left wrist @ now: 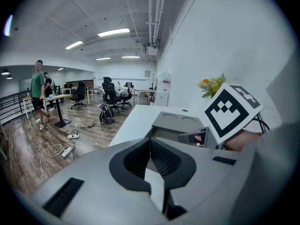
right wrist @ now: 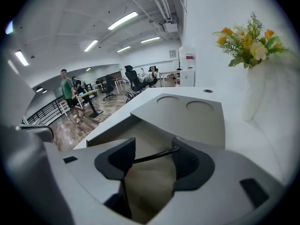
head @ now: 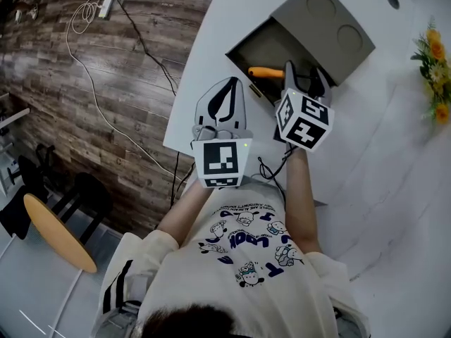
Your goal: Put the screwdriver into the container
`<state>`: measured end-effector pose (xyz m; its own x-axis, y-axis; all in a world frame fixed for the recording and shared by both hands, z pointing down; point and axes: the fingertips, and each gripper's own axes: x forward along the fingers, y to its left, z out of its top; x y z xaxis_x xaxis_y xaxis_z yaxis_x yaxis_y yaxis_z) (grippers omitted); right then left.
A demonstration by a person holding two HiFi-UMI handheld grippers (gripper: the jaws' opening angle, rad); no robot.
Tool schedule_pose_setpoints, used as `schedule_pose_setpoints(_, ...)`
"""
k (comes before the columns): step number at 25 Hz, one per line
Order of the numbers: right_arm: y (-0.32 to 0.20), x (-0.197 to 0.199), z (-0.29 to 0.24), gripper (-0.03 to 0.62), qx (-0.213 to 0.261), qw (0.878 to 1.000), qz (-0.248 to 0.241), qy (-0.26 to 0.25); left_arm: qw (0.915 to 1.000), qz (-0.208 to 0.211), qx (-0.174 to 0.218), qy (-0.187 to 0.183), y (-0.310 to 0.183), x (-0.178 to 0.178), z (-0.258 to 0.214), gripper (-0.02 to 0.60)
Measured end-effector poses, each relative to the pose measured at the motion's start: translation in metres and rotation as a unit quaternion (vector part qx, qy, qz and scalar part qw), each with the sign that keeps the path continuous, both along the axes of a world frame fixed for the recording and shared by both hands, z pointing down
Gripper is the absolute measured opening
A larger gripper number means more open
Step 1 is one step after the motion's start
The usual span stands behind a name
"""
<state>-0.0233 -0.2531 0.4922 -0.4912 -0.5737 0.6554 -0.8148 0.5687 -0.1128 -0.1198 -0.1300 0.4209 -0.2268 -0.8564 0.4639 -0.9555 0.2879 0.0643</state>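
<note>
The grey container (head: 320, 27) stands on the white table (head: 394, 174) with its lid slid partly back. Inside its open part lies the screwdriver, its orange handle (head: 264, 72) showing just left of my right gripper (head: 304, 76). That gripper hangs over the opening with its jaws wide apart. In the right gripper view the thin black shaft (right wrist: 154, 155) runs across the gap of the right gripper (right wrist: 152, 156), above the container floor (right wrist: 150, 182), and the pads do not press on it. My left gripper (head: 229, 83) is shut and empty near the table's left edge, short of the container (left wrist: 180, 123).
A vase of yellow and orange flowers (head: 437, 62) stands on the table's right side, close beside the container in the right gripper view. A cable (head: 271, 171) trails on the table near my body. Left of the table is wood floor with cords (head: 91, 5) and a yellow stool (head: 60, 231).
</note>
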Motion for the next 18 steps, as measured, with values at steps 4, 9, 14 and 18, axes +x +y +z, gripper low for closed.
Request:
schedule_pose_setpoints(4,-0.002,0.012,-0.001,0.227,0.020,0.999,0.013,0.024,1.0000,0.003,0.001,-0.001,0.000,0.003,0.000,0.017)
schedule_pose_setpoints(9,-0.008,0.028,-0.019,0.227,0.060,0.997,0.035,0.031,1.0000,0.006,0.006,-0.004,0.000,0.005,-0.004,0.017)
schedule_pose_setpoints(14,0.003,0.028,-0.051,0.225,0.091,0.996,0.026,0.001,0.9997,0.012,0.020,-0.008,-0.001,0.010,-0.016,0.017)
schedule_pose_setpoints(18,0.021,0.024,-0.078,0.181,0.111,0.993,0.020,-0.028,0.9990,0.020,0.038,-0.012,-0.004,0.013,-0.031,0.017)
